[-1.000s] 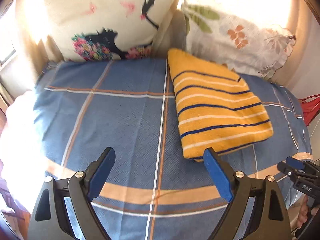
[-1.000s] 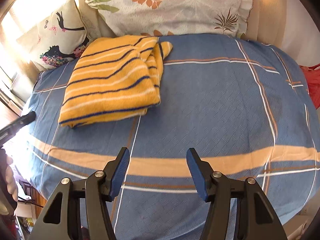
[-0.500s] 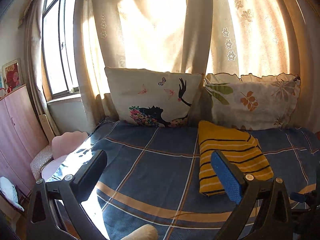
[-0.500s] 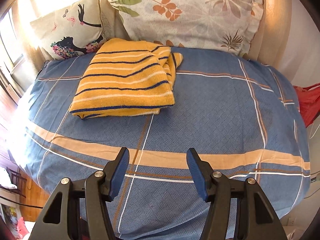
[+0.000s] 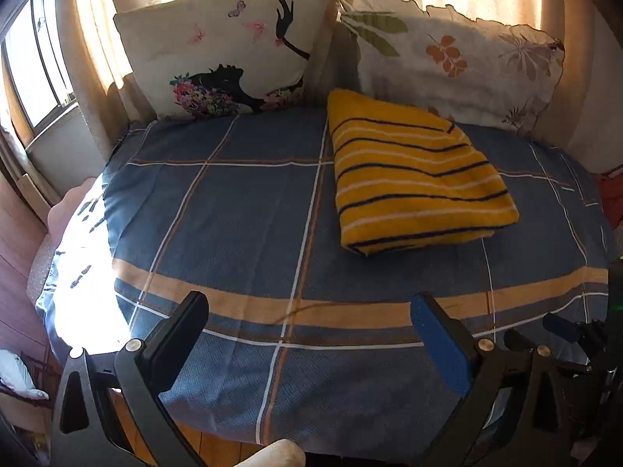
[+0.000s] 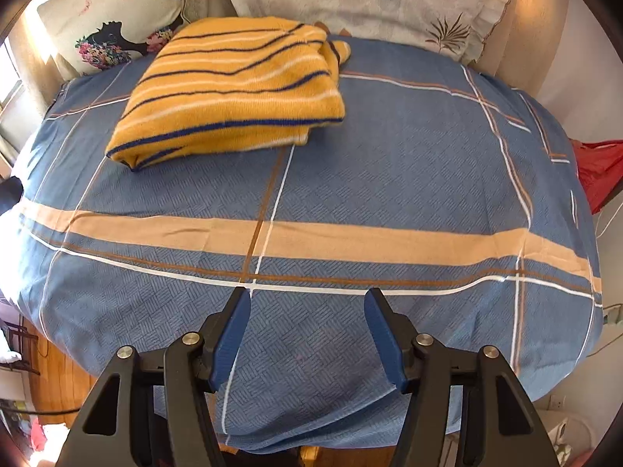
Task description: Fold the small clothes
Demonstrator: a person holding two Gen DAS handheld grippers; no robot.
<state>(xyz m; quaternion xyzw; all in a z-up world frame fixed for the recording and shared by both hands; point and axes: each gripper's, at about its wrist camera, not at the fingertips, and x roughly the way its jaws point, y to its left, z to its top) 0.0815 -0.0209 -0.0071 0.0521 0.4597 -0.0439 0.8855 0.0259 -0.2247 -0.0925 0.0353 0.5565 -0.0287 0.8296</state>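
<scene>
A yellow garment with navy and white stripes [image 5: 412, 179] lies folded in a neat rectangle on the blue checked bedsheet [image 5: 241, 210], near the pillows. It also shows in the right wrist view [image 6: 237, 89], at the far left of the bed. My left gripper [image 5: 307, 311] is open and empty, held above the bed's near edge, well short of the garment. My right gripper [image 6: 307, 315] is open and empty over the sheet's near edge. The right gripper's tip [image 5: 560, 327] shows at the lower right of the left wrist view.
Two printed pillows [image 5: 229, 50] [image 5: 455, 66] lean against curtains at the bed's far side. A window [image 5: 35, 62] is at the left. Red fabric [image 6: 595, 171] lies off the bed's right edge. Wooden floor [image 6: 66, 373] shows below the near edge.
Both grippers have pulled back from the bed toward its near edge. The left camera tilted up to the curtains, then back down. The folded garment has not moved.
</scene>
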